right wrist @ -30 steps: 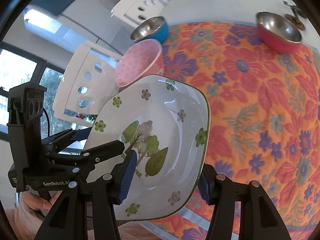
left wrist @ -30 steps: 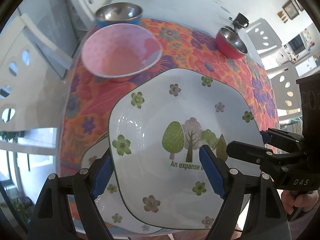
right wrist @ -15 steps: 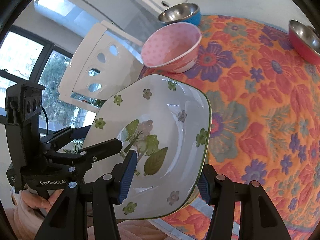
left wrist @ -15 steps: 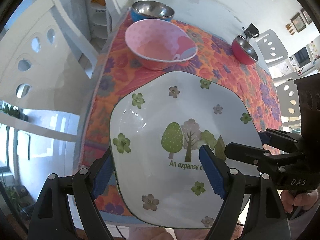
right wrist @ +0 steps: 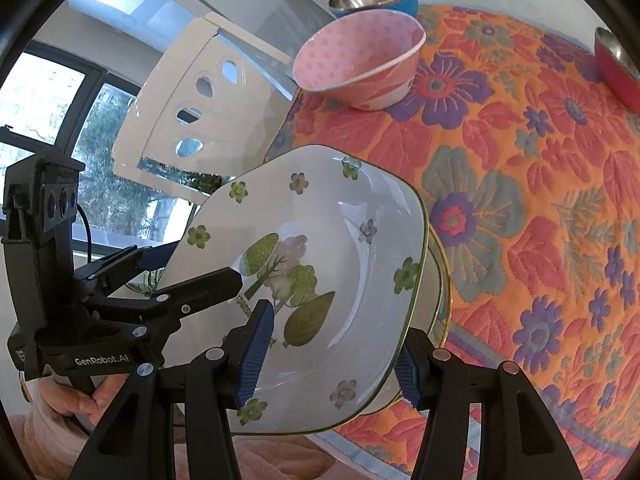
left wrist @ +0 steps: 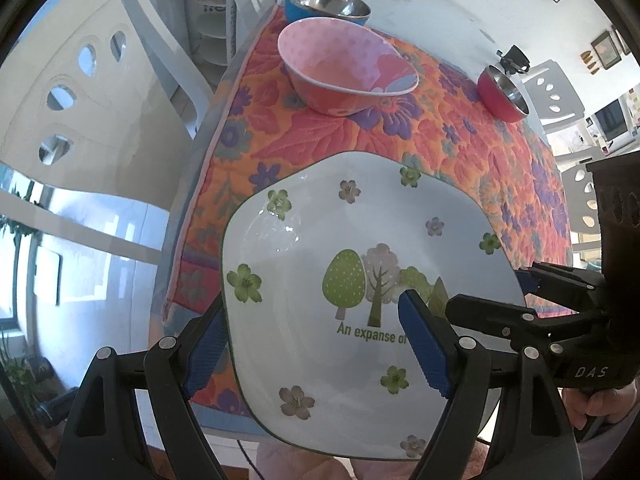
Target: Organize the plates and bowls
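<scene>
Left wrist view: the square plate (left wrist: 360, 280) is being clamped at its left edge by the left gripper (left wrist: 320, 344), printed trees upright toward 12 o'clock, above the floral cloth (left wrist: 400, 136).
Right wrist view: the plate's right edge is being gripped by the right gripper (right wrist: 328, 352); it is tilted, trees leaning toward 10 o'clock, pink bowl (right wrist: 360, 64) at 12 o'clock.

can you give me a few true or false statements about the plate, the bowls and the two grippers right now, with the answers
1. Both grippers hold the same plate. True: the left gripper and right gripper each clamp the white tree-print plate.
2. The pink bowl is stacked inside the blue bowl. False: it stands on the floral cloth, in front of the blue bowl.
3. The red bowl sits on the cloth's far right side. True.
4. The held plate carries food. False: it is empty.
</scene>
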Demonstrator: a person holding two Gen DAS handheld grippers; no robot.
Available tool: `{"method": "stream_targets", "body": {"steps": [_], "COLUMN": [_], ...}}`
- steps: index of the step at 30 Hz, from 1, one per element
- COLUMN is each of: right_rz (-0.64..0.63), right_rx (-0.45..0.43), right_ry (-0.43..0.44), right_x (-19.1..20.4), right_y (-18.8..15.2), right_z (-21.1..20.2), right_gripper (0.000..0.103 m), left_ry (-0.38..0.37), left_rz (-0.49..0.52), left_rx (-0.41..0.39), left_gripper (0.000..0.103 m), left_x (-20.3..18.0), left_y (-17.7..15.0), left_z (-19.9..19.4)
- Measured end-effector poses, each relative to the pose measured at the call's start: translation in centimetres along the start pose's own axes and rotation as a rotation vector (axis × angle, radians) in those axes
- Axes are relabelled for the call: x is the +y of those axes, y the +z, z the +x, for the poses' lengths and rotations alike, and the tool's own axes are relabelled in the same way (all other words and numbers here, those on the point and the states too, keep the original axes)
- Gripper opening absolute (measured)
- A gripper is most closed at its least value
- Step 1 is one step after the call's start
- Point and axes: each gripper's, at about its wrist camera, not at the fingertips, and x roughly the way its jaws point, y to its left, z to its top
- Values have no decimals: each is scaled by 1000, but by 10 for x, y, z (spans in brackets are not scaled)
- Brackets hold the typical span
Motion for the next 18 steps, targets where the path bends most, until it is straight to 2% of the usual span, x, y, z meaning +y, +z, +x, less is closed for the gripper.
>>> {"method": "stream_targets", "body": {"steps": [18], "right_rz": [-38], "right_rx": [70], "right_ry": [10], "right_x": [6], "right_y": [12], "right_z": [28], "right_gripper": [55], "left_ry": [-2], "left_rz": [-59], "left_rx": [13], "left_gripper": [80], "left_x": [15], "left_y": [-4], "left_z": [4]}}
